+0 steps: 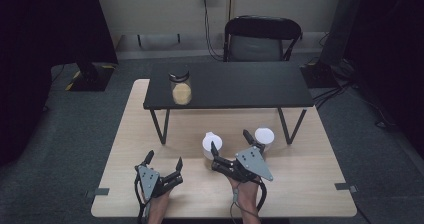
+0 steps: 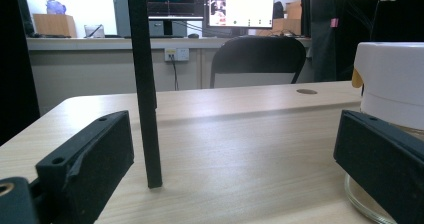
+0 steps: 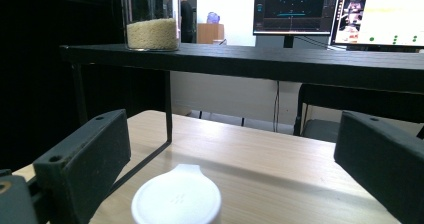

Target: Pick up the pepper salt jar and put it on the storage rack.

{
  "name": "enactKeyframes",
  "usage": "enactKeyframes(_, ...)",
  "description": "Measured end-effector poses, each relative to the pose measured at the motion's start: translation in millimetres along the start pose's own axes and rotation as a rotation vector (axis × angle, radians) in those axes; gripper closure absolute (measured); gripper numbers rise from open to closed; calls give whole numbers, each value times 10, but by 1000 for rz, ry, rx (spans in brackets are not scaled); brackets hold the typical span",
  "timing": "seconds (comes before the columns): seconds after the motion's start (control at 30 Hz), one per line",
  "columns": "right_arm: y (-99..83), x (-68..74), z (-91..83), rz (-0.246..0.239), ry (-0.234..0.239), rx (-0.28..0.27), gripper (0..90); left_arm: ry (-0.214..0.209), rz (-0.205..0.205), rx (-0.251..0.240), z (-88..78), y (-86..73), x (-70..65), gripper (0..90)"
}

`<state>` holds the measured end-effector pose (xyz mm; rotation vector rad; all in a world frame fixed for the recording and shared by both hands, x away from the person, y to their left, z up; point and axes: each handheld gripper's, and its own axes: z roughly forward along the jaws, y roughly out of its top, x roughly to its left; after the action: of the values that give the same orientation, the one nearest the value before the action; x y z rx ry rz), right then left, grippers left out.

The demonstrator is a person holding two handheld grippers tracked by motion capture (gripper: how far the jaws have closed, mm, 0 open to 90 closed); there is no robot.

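Observation:
Two white-lidded jars stand on the wooden table (image 1: 125, 184), one (image 1: 210, 142) left of the other (image 1: 264, 137). My right gripper (image 1: 231, 143) is open, a little above the table, and its left jaw is beside the left jar. In the right gripper view that jar's white lid (image 3: 176, 199) lies low between the open jaws, left of centre, under my right gripper (image 3: 232, 134). My left gripper (image 1: 164, 160) is open and holds nothing, near the front edge. In the left gripper view, my left gripper (image 2: 232, 134) has a white-lidded glass jar (image 2: 395, 79) behind its right jaw.
A low black shelf (image 1: 227, 86) on thin legs spans the back of the table, and a glass jar of pale grain (image 1: 180, 88) stands on its left end. One shelf leg (image 2: 145, 84) rises just ahead of my left gripper. A black chair (image 1: 261, 40) stands behind.

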<state>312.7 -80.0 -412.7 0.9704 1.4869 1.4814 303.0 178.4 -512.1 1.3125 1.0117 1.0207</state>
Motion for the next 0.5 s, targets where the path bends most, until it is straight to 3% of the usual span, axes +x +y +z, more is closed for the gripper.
enactKeyframes(0.5,-124,108,197,17,33,33,9,0,0,0,0,0,0,20)
